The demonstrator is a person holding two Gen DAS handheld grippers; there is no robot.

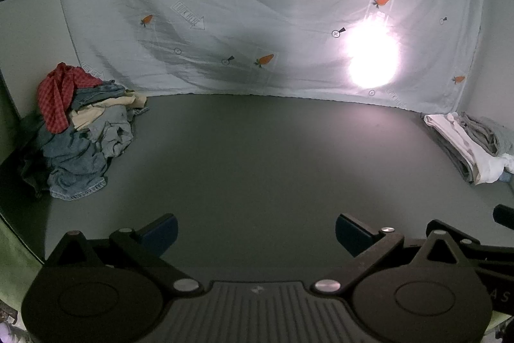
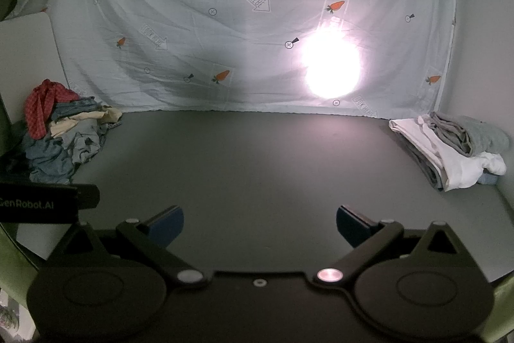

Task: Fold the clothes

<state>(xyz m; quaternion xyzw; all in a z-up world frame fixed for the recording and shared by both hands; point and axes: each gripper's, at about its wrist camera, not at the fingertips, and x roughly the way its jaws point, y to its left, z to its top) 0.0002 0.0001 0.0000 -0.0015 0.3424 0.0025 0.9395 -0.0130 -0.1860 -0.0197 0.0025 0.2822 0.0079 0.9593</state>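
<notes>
A pale sheet [image 1: 225, 5] printed with carrots and arrows is hanging behind a dark grey table [image 1: 257, 156], and a white glare [image 1: 372, 60] is burning out the cloth at about one o'clock in both views. I am holding both tongs over the near edge, tilted down toward the tabletop.

My left gripper [image 1: 256, 233] is standing wide apart with nothing between its blue pads [image 1: 160, 232]; my right gripper [image 2: 260, 227] is spread just as wide and also empty. The right one's tip is poking into the left view at three o'clock, and the left one's branded body is crossing the right view at nine o'clock.

The pile [image 1: 80, 134] of unfolded clothes is sitting at nine to ten o'clock against a white board [image 1: 29, 47]. A red checked piece [image 1: 59, 95] is lying on top, with denim and a cream piece beneath; how many garments are tangled there I cannot tell, and its left side is fading into shadow. Its denim hem is trailing toward me, so the heap is running long from the sheet toward the near edge.

The stack [image 2: 449, 147] of folded clothes is lying at three o'clock, grey and white, its long side slanting from the sheet toward the right edge. In the left view the frame is cutting it off.

Between the two, the table's middle is lying open from the sheet to my pads.
</notes>
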